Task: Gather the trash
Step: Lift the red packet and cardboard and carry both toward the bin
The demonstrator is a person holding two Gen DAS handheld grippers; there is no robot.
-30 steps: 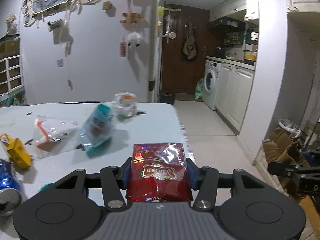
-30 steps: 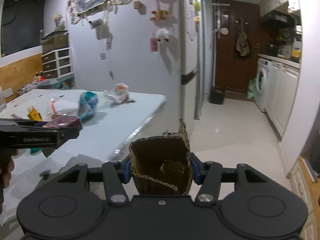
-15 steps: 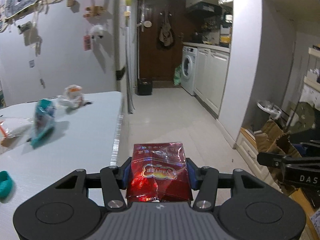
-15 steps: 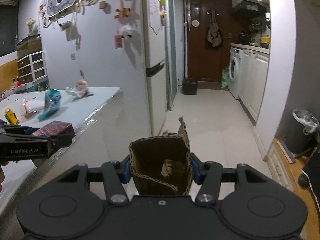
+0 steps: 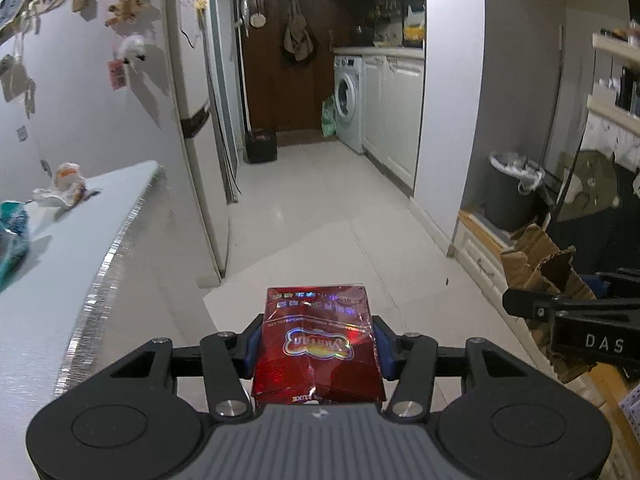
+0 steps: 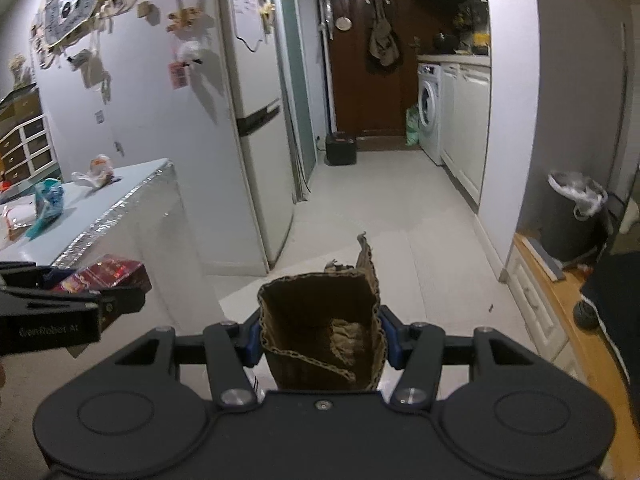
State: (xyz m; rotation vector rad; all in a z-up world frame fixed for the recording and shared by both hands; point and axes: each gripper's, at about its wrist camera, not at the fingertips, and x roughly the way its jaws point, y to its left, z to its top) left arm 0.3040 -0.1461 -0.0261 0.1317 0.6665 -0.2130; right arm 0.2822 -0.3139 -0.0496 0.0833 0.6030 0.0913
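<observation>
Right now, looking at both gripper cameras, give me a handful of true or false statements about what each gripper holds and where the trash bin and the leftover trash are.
1. The left gripper is shut on a red foil snack packet. True.
2. The right gripper is open and holds nothing. False: it is shut on a torn piece of brown cardboard.
3. A dark trash bin with a white liner stands on the floor to the right. True.
4. The white table holds no trash. False: a teal packet and a crumpled wrapper lie on it.
5. The washing machine stands beside the table. False: it is down the hallway near the brown door.
</observation>
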